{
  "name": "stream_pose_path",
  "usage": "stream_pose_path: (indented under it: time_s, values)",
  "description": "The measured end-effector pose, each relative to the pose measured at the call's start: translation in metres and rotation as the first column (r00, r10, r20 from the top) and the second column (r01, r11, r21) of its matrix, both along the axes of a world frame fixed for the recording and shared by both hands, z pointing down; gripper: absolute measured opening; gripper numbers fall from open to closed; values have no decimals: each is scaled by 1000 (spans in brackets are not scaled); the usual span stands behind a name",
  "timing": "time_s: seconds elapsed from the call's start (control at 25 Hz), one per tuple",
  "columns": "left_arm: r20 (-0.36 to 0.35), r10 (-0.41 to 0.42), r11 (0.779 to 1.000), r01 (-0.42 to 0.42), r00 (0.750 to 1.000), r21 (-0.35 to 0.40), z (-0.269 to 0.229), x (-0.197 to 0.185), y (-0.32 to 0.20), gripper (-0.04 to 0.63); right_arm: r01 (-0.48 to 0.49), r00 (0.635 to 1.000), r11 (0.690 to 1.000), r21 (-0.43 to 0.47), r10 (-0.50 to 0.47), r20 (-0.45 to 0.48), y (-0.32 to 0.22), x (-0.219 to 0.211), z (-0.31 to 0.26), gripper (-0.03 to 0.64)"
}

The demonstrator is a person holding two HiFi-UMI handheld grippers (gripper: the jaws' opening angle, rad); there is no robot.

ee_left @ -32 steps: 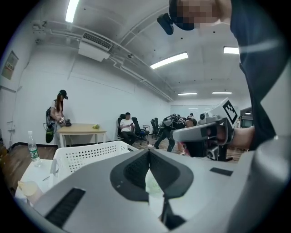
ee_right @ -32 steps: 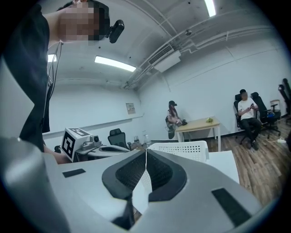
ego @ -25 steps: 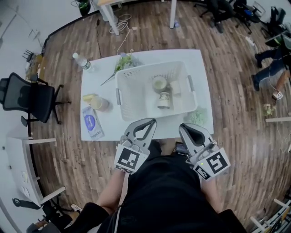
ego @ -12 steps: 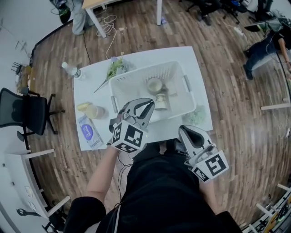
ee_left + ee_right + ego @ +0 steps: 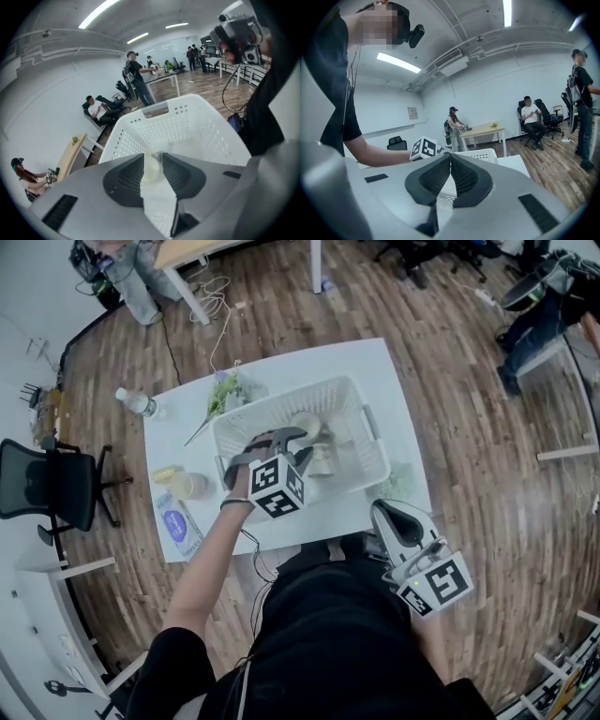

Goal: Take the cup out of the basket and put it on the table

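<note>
Left hand-held gripper (image 5: pixel 286 439), head view: over the basket (image 5: pixel 281 395), pointing toward upper right of frame and down. Jaws part open, have just been opening, nothing gripped. Cup (image 5: pixel 305 424) sits inside the basket near its middle, just beyond the tips, up-frame and slightly right. Round mouth faces the camera, so I judge it upright, long axis vertical. A second small item (image 5: pixel 322 462) lies just below-right of the cup. Basket rests on the white worktop (image 5: pixel 394 371). Right hand-held gripper (image 5: pixel 389 512) is at lower right, off the worktop's near edge, well apart from the cup; left is clearly nearer.

Left gripper view: hand-held gripper (image 5: pixel 153 157) looks into the basket (image 5: pixel 187 126). Pale cup (image 5: pixel 151 169) shows in the gap between the jaws, lined up straight ahead. Pads do not seem to press it; blurred, so contact unsure.

Right gripper view: hand-held gripper (image 5: pixel 450 157) has jaws closed together, nothing between them, and points level past the basket rim (image 5: pixel 480 153).
</note>
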State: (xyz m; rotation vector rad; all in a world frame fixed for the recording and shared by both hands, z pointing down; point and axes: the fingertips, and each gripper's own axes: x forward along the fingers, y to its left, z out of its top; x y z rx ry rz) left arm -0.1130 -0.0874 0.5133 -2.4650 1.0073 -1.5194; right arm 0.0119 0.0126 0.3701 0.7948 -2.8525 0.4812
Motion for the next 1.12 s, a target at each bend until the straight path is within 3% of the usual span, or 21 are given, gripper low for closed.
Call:
stream_pose_path:
  time_s: [0.2,0.52,0.84,1.12]
  values:
    - [101,66,993,-55,993,-108,54,4,-8,145,-33,999,999,-17,33,-7,-8,16,6,25]
    - [160,50,976,-15,986,-215,109,-2,-20,142,-80,997,996,-30,80,-11,-18,37,7,26]
    - [207,23,978,21,978,-210,132,-9,-29,68,-92,996,995,-40,92,-5,-20,44,11,26]
    - [231,76,975,-24,970,-220,135,-1,-23,44,-92,996,995,-43,92,-3,-18,47,13,26]
